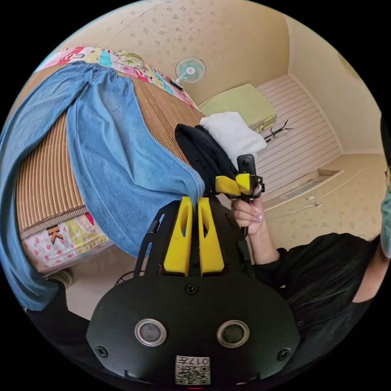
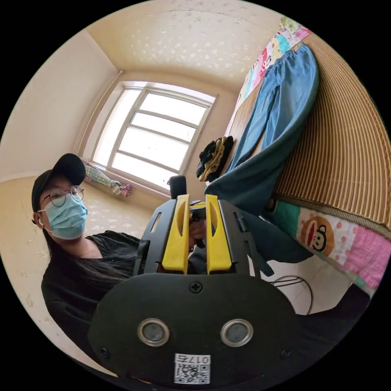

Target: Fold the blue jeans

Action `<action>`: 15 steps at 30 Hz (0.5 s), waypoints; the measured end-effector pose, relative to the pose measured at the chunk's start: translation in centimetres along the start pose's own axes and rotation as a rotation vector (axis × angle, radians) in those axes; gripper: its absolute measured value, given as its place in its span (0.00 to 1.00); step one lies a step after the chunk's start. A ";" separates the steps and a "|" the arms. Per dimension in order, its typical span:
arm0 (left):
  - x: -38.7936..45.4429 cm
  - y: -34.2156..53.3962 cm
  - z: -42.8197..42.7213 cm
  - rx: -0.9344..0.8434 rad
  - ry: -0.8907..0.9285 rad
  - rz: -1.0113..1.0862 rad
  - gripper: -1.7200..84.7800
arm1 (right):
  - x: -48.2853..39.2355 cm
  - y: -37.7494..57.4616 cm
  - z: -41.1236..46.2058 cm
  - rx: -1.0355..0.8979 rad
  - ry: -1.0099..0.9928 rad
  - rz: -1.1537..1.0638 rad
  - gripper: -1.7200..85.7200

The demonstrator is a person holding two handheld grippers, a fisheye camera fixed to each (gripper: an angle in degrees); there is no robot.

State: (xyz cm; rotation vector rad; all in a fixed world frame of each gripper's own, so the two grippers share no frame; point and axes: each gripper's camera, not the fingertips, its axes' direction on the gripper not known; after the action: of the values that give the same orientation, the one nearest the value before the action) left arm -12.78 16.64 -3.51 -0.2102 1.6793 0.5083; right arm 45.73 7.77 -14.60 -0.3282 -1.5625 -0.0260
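Lying spread along a bed's woven mat (image 1: pixel 45 179), the blue jeans (image 1: pixel 110 150) have their waistband toward the far edge, beside a patchwork quilt (image 1: pixel 122 61) that runs along that edge. One leg runs down the mat and drapes over the near edge of the bed, where more of the quilt hangs below the mat. The other leg's hem is lifted off the mat near the near edge, and its corner reaches the tips of the left gripper (image 1: pixel 194 200) in the left gripper view. That gripper's yellow jaws stand almost together with only a thin slit between them, and the denim hem appears pinched at their tips, though the exact contact is hard to make out. Just beside it, the right gripper (image 1: pixel 233 184) shows in the same view, held in a hand (image 1: pixel 247 215), its yellow jaws closed together; whether they hold cloth I cannot tell. A dark garment (image 1: pixel 203 154) and a white one (image 1: pixel 234 134) lie piled on the bed's edge behind the grippers.

From the right gripper view, the right gripper's own jaws stand a narrow gap apart with the left gripper seen between them. The jeans stretch along the mat there too, the lifted leg sagging down toward the grippers. A person in a black top (image 2: pixel 85 264) sits beside the bed, under a window (image 2: pixel 154 134)
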 end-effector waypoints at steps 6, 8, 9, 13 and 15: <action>-0.2 -0.1 -3.0 0.068 0.124 -0.078 0.02 | 2.4 3.2 3.8 -0.221 0.143 -0.006 0.14; 0.4 -0.6 -3.3 0.066 0.127 -0.073 0.02 | 2.7 4.0 5.1 -0.248 0.209 -0.012 0.14; 0.9 -1.0 -3.6 0.063 0.120 -0.068 0.02 | 3.0 4.5 5.7 -0.251 0.235 -0.020 0.13; 1.6 -1.7 -5.5 0.083 0.121 -0.094 0.06 | 2.9 5.7 6.1 -0.290 0.144 -0.029 0.06; 1.6 -1.5 -7.0 0.084 0.149 -0.121 0.12 | 1.6 6.4 5.6 -0.303 0.117 -0.048 0.05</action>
State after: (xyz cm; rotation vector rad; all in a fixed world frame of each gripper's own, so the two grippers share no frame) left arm -18.69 12.42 -4.73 -0.2924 1.8164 0.3367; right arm 41.74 15.41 -14.34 -0.5183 -1.4502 -0.3167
